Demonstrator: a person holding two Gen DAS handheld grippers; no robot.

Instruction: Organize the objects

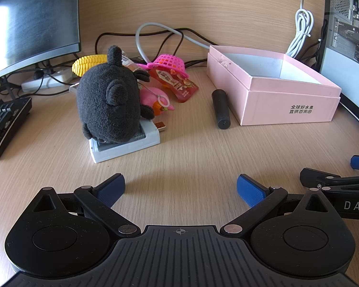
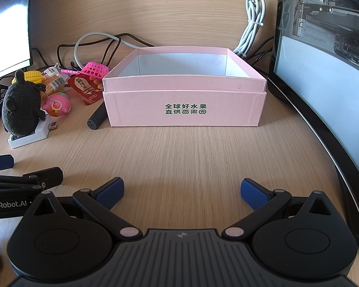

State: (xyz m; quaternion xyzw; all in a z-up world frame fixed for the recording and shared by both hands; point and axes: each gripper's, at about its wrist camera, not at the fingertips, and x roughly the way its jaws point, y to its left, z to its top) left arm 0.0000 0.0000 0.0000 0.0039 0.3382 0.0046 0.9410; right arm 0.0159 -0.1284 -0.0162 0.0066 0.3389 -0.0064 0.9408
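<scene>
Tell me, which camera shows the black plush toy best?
The left wrist view: the black plush toy sits near and large, atop a grey device. The right wrist view shows it small at the left edge.

**Wooden desk and what lies on it**

A light wood-grain desk [image 1: 179, 148] carries an open pink box [image 2: 184, 110], with a black cylinder [image 1: 220, 108] just beside its left wall. Further left lie a grey charger [image 1: 126, 143], a red snack pouch [image 1: 179, 83], a keyboard [image 1: 2, 124] and a white power strip [image 1: 47, 80].

Bright daylight, sharp focus, window glare on monitor [image 1: 24, 24], soft shadows, fisheye bending at edges
</scene>
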